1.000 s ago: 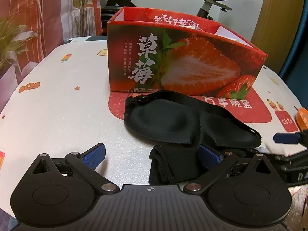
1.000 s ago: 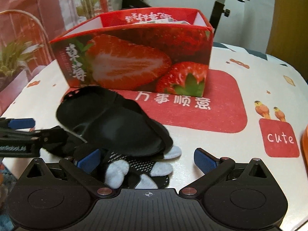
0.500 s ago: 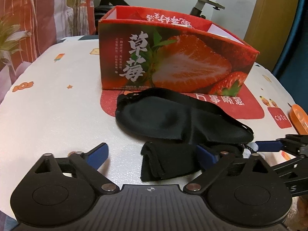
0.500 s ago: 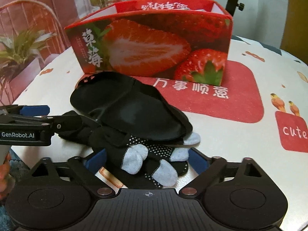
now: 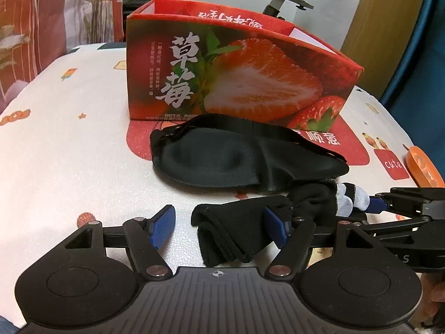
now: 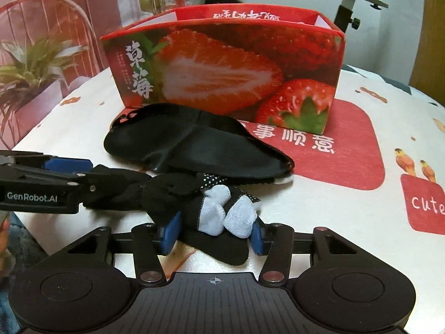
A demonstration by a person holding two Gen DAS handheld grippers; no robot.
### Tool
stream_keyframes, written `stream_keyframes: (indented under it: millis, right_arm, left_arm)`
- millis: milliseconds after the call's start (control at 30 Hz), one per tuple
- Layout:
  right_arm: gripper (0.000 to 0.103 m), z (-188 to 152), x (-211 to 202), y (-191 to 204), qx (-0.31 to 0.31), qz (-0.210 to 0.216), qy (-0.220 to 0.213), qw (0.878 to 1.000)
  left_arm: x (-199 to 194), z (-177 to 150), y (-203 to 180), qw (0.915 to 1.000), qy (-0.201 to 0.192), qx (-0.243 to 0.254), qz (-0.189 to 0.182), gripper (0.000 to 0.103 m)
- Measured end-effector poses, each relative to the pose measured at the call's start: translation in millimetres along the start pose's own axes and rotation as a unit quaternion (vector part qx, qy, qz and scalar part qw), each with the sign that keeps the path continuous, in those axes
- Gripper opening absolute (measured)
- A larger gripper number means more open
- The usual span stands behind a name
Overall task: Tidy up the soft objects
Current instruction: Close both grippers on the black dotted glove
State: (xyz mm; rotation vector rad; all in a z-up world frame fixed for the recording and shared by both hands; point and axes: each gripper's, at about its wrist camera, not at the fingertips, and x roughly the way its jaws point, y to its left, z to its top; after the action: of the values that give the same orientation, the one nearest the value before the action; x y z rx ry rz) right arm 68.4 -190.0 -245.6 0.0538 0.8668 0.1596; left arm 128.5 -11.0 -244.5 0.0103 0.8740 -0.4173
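One open strawberry box point(image 5: 239, 83), contents hidden.

Eye mask point(image 5: 244, 161) before box point(image 5: 236, 83); glove point(image 6: 211, 208) nearer.

The box's point(image 5: 239, 83) inside is hidden by its near wall. The orange thing point(image 5: 422, 167) is cut off at the right edge.
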Motion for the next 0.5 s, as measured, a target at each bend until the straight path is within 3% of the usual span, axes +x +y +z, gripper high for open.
stream_keyframes:
  millis: [167, 333, 367, 433, 500]
  right_arm:
    - [0.062, 2.4, -2.3, -7.3, 0.02, -0.005, -0.012, 1.0]
    - [0.061, 1.1, 4.0, -7.3, 0.008, -0.003, -0.027, 1.0]
    - [0.059, 0.7, 5.9, -6.6, 0.005, -0.004, -0.027, 1.0]
    - [0.043, 0.4, 4.9, -4.9, 0.003, 0.002, -0.029, 1.0]
    - [0.038, 1.1, 3.9, -5.1, 0.007, 0.017, -0.026, 0.999]
  left_arm:
    - [0.1, -0.2, 0.0, 1.0, -0.003, 0.0, 0.01, 0.076]
    - [4.8, -0.1, -4.1, 0.9993, -0.009, 0.019, 0.032, 0.081]
    - [5.0, 0.1, -3.3, 0.9993, -0.009, 0.018, 0.031, 0.081]
    - [6.0, 0.6, 0.7, 0.9996, -0.007, 0.007, 0.027, 0.084]
    - [5.9, 0.3, 2.5, 0.9997, -0.008, 0.001, 0.023, 0.084]
